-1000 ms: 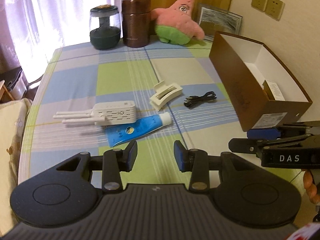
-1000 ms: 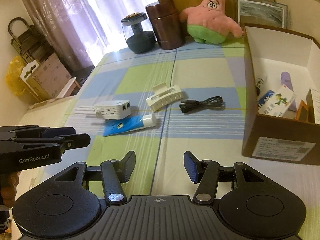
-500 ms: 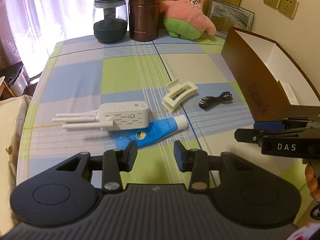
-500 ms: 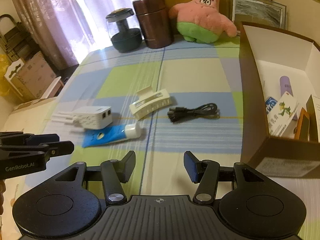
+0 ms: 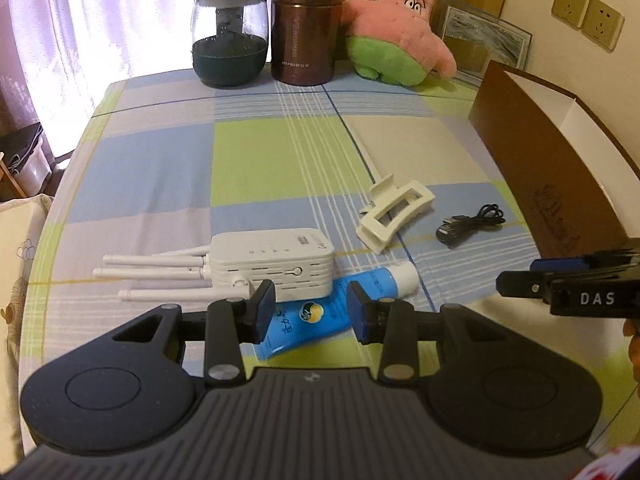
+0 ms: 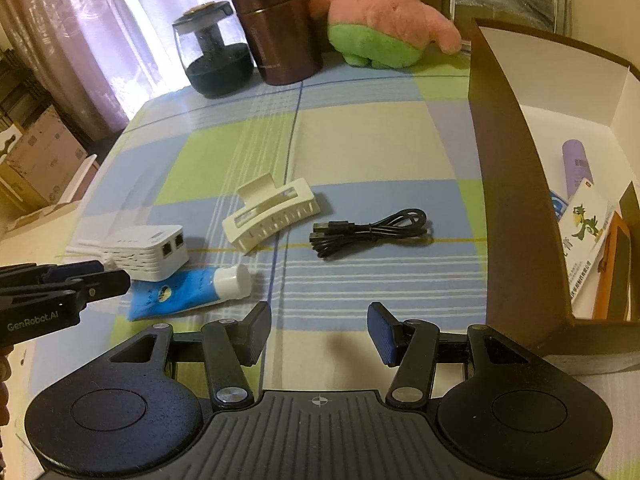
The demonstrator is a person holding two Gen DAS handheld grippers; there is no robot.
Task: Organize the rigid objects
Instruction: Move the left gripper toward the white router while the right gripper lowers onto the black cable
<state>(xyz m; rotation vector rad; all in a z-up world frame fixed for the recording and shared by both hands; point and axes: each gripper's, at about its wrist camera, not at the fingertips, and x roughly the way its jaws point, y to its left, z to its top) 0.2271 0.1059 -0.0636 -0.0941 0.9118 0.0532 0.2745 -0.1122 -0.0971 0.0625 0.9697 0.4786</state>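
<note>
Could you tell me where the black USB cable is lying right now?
The black USB cable lies coiled on the checked tablecloth, between the cream hair claw on its left and the brown box on its right.

We hold our left gripper tilted downward over the near part of the table, its jaws parted with nothing pressed between the blue pads; from its own camera the gap between them frames the blue tube lying on the table below. Our right gripper is also pitched downward over the table, jaws spread wider than the left's and empty, above bare cloth to the right of the tube. The two tools sit side by side, well apart, each one's fingertips showing at the edge of the other's camera. A little of our hand shows gripping the right tool's handle.
</note>
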